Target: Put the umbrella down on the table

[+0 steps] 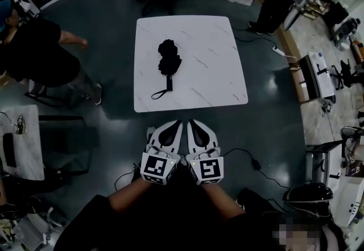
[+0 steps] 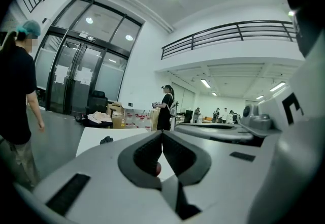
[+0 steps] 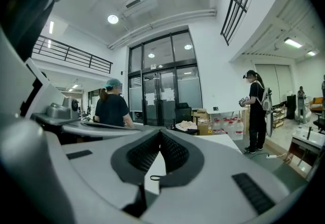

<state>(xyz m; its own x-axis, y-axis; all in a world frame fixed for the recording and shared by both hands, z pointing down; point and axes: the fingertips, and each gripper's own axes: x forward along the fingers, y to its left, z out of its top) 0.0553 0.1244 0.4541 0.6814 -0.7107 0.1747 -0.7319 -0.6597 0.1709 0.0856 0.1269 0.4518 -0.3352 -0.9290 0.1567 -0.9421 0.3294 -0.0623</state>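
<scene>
Beside the table point(image 1: 219, 76) and umbrella point(image 1: 169, 57) stands a bystander point(image 1: 35, 55).

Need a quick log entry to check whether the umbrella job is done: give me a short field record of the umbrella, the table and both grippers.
umbrella: black, folded, lying on the white table
wrist strap: trails toward the table's near edge
left gripper: jaws together, nothing between them, over the floor short of the table
right gripper: jaws together, nothing between them, right beside the left one
contact: neither gripper touches the umbrella
</scene>
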